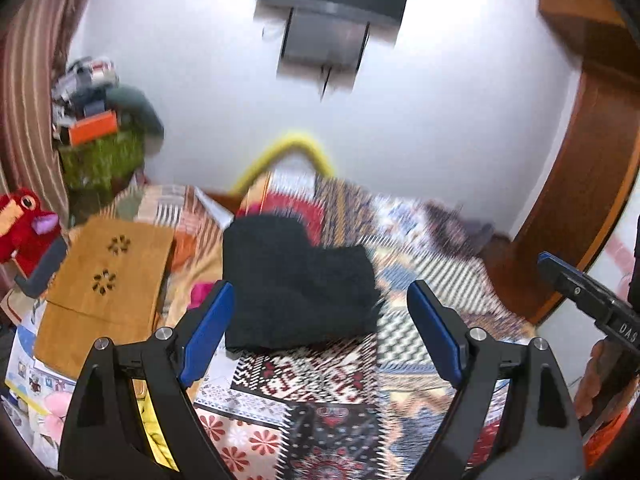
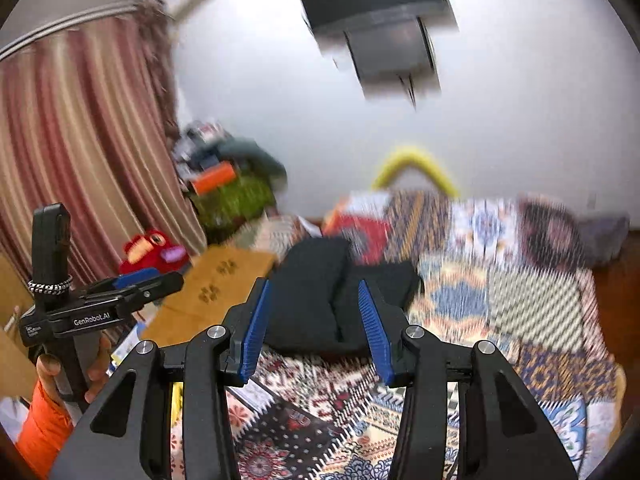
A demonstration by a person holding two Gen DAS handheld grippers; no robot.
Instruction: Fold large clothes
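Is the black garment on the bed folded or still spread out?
Folded: the black garment lies as a compact layered block on the patterned bedspread, with neither hand-held gripper touching it.

Left gripper [image 1: 320, 300] is hovering above the bed, jaws standing wide with nothing between them. Right gripper [image 2: 312, 300] is pointing the same way, jaws partly apart, empty. Left hand [image 2: 68, 368], orange sleeve, is gripping its handle.

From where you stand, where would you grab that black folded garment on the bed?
Probably the near edge of the black garment, coming in low from this side: it lies flat and folded on the patterned bedspread, its front edge facing both open grippers, nothing blocking it.
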